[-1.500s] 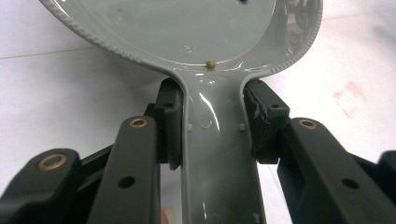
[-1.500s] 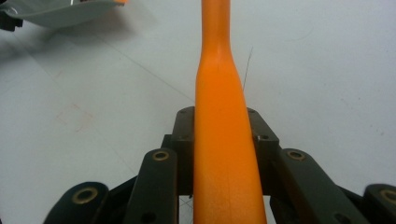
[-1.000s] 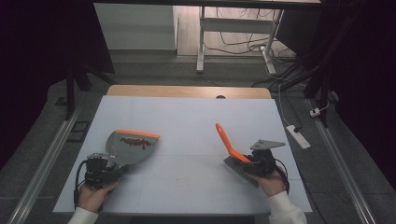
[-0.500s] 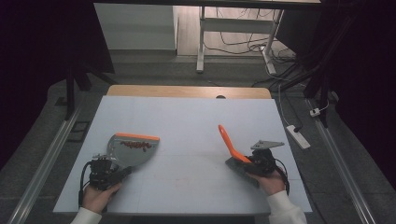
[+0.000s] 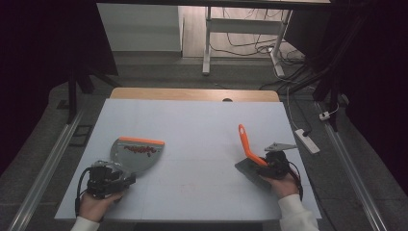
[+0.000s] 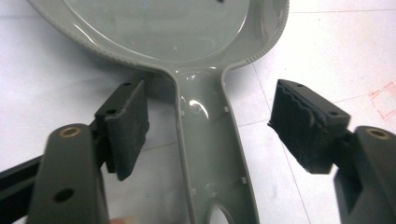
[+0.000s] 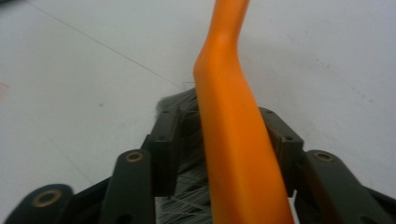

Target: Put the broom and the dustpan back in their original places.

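A grey dustpan (image 5: 137,155) with an orange front lip lies flat on the white table (image 5: 202,125) at the near left, with reddish bits on its pan. My left gripper (image 5: 108,176) is behind it, open. In the left gripper view the two pads (image 6: 128,122) stand apart on either side of the dustpan's handle (image 6: 210,154) without touching it. At the near right, my right gripper (image 5: 269,164) is shut on the orange handle of a brush (image 5: 246,143), which rises away from it. The grey bristles (image 7: 186,189) show beneath the handle (image 7: 233,140).
A wooden strip (image 5: 192,94) runs along the table's far edge. A white power strip (image 5: 306,140) lies on the floor to the right, and a desk frame (image 5: 207,43) with cables stands beyond. Faint red marks (image 6: 385,95) are on the table near the dustpan.
The brush and my right gripper have shifted a little to the right. The dustpan has settled slightly nearer, and the left hand has barely moved.
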Available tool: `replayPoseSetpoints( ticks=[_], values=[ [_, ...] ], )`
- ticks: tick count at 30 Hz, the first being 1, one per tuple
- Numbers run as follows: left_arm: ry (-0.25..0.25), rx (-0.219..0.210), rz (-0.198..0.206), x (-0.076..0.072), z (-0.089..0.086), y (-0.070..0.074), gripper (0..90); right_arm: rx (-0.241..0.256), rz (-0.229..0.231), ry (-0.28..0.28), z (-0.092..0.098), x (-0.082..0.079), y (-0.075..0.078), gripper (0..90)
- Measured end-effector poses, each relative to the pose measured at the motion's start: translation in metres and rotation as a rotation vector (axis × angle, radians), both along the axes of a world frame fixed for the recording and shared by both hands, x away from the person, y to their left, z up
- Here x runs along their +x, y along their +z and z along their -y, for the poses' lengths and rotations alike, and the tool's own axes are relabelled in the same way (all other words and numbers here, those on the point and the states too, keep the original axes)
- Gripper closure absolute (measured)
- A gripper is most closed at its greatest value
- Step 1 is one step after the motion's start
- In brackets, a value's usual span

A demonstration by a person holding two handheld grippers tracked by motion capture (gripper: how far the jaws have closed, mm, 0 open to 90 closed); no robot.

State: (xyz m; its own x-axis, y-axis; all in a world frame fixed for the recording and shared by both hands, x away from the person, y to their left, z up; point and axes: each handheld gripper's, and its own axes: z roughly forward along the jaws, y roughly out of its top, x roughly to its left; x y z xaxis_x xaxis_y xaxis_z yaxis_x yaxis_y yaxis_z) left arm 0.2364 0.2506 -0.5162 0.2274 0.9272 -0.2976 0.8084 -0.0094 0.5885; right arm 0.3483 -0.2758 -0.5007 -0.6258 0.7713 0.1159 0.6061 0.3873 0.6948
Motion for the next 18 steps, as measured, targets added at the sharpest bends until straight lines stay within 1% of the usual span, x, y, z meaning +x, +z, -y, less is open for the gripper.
replayPoseSetpoints(
  ticks=[2, 4, 5, 7, 9, 10, 11, 12, 14, 16, 18],
  values=[
    [-0.016, 0.018, 0.01, -0.001, 0.0, 0.002, 25.6, -0.021, 0.003, -0.017, 0.001, 0.002, -0.002, 46.6],
    [-0.026, 0.038, 0.025, -0.002, -0.001, 0.005, 24.2, -0.023, -0.004, -0.032, 0.002, 0.004, -0.003, 45.5],
    [-0.027, 0.04, 0.038, -0.002, -0.002, 0.006, 23.8, -0.021, -0.006, -0.035, 0.003, 0.004, -0.004, 45.0],
    [-0.032, 0.044, 0.051, -0.003, -0.004, 0.008, 22.9, -0.02, -0.01, -0.043, 0.005, 0.006, -0.006, 42.8],
    [-0.038, 0.039, 0.07, -0.004, -0.005, 0.009, 22.8, -0.024, -0.018, -0.061, 0.007, 0.007, -0.007, 40.5],
    [-0.04, 0.046, 0.076, -0.004, -0.005, 0.01, 22.7, -0.024, -0.024, -0.071, 0.007, 0.008, -0.008, 39.8],
    [-0.046, 0.069, 0.082, -0.005, -0.004, 0.011, 22.5, -0.03, -0.026, -0.072, 0.008, 0.009, -0.009, 39.0],
    [-0.056, 0.08, 0.087, -0.005, -0.002, 0.012, 22.4, -0.03, -0.019, -0.079, 0.008, 0.008, -0.009, 39.4],
    [-0.076, 0.084, 0.101, -0.006, 0.0, 0.014, 21.9, -0.056, 0.001, -0.078, 0.008, 0.008, -0.008, 39.6],
    [-0.096, 0.097, 0.115, -0.006, 0.002, 0.016, 21.8, -0.049, 0.004, -0.076, 0.008, 0.007, -0.007, 39.7],
    [-0.118, 0.092, 0.125, -0.006, 0.004, 0.017, 21.8, -0.047, 0.018, -0.078, 0.008, 0.005, -0.005, 39.7]
  ],
)
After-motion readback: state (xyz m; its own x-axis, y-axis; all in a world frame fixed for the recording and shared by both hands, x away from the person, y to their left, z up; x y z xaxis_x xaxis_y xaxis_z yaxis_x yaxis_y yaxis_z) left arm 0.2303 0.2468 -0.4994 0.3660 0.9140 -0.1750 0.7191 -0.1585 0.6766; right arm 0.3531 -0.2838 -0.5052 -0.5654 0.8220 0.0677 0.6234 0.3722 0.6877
